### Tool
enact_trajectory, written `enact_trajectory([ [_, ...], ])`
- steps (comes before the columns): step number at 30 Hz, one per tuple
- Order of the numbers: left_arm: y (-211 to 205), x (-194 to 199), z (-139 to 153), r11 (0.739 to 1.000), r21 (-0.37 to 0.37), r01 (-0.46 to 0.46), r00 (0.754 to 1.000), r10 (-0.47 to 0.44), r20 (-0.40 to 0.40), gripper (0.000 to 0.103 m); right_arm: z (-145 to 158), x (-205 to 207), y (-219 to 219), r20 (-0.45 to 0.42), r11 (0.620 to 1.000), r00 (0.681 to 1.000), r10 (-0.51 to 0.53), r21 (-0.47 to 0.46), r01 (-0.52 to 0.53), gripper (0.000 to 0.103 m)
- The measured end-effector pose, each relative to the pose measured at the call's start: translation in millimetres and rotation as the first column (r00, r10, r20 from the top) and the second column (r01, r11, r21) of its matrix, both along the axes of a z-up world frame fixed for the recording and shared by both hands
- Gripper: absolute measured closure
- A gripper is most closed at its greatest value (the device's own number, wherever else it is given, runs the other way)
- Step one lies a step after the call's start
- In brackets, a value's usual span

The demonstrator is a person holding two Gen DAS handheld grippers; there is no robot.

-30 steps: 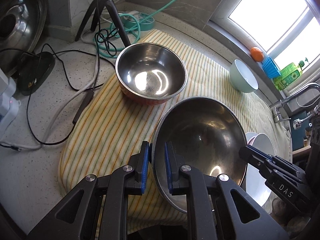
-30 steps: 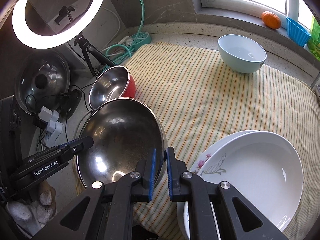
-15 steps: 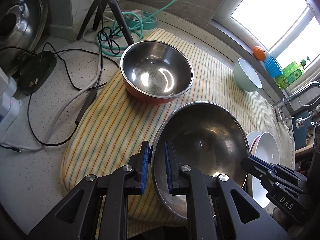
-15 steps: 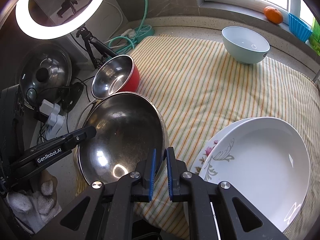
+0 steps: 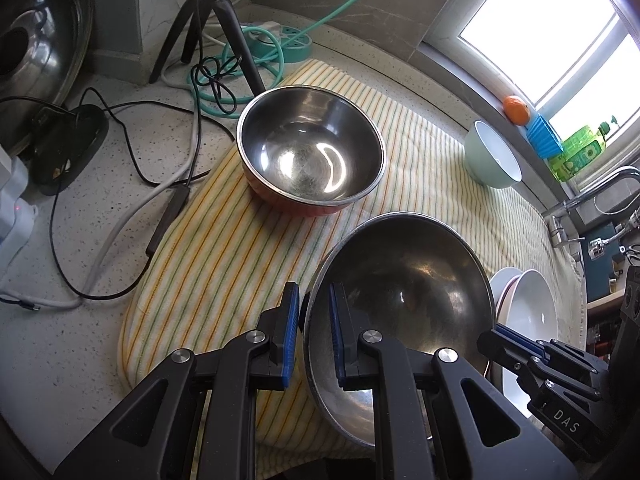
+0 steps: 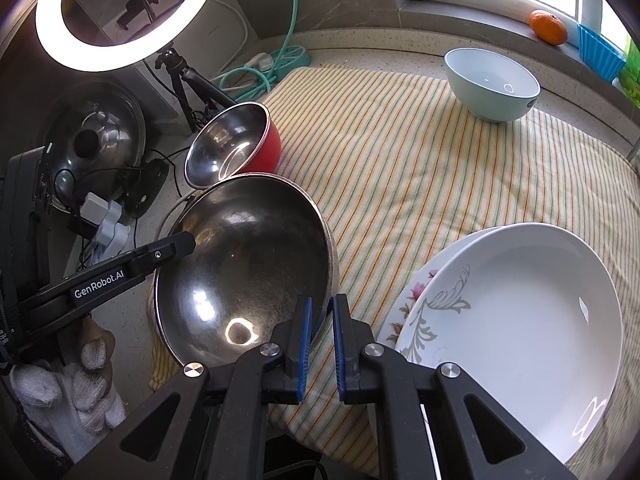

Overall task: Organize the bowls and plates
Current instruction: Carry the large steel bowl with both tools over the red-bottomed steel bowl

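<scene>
Striped cloth (image 5: 224, 264) covers the counter, and both my left gripper (image 5: 313, 336) and right gripper (image 6: 320, 344) are clamped on opposite rims of the large steel bowl (image 5: 404, 300), held near me, probably bound for the red-sided bowl (image 5: 310, 160) beyond, so lowering level comes next.

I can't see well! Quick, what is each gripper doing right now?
Left gripper: shut on the rim of the big steel bowl.
Right gripper: shut on the same bowl's opposite rim.
</scene>
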State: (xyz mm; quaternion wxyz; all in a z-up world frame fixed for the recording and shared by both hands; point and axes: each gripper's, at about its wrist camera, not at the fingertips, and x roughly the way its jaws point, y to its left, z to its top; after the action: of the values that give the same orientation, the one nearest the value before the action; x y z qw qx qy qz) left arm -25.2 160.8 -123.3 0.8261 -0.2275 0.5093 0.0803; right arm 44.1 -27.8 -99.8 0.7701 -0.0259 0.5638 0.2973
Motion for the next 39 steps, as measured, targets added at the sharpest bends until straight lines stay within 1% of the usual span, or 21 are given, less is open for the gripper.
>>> enact_trajectory([
  [5, 1, -2, 1, 1.0, -0.004, -0.005, 1.0, 0.005, 0.005, 0.091, -1, 3, -2, -0.015, 1.0, 1.0, -0.003, 0.012, 0.004, 0.093],
  [15, 5, -7, 12, 1.0, 0.008, -0.021, 0.999, 0.02, 0.031, 0.091, 14, 10, -6, 0.02, 0.998, 0.999, -0.025, 0.054, 0.024, 0.092],
  [23, 8, -11, 27, 0.999, 0.002, -0.032, 0.997, 0.032, 0.072, 0.091, 26, 20, 0, 0.032, 0.997, 0.999, -0.013, 0.08, 0.011, 0.092],
  [26, 11, -11, 30, 0.999, -0.001, -0.039, 0.996, 0.039, 0.085, 0.091, 31, 22, 4, 0.048, 0.997, 0.999, -0.005, 0.083, 0.001, 0.092],
  [33, 26, -13, 32, 0.996, -0.019, -0.083, 0.992, 0.085, 0.097, 0.091, 38, 31, 16, 0.074, 0.997, 0.997, 0.018, 0.074, -0.023, 0.092],
  [35, 32, -15, 30, 0.995, -0.031, -0.098, 0.99, 0.101, 0.095, 0.091, 39, 34, 19, 0.075, 0.997, 0.997, 0.018, 0.076, -0.024, 0.089],
  [39, 43, -17, 27, 0.99, -0.052, -0.133, 0.986, 0.137, 0.091, 0.091, 41, 39, 23, 0.083, 0.996, 0.996, 0.025, 0.078, -0.031, 0.089],
])
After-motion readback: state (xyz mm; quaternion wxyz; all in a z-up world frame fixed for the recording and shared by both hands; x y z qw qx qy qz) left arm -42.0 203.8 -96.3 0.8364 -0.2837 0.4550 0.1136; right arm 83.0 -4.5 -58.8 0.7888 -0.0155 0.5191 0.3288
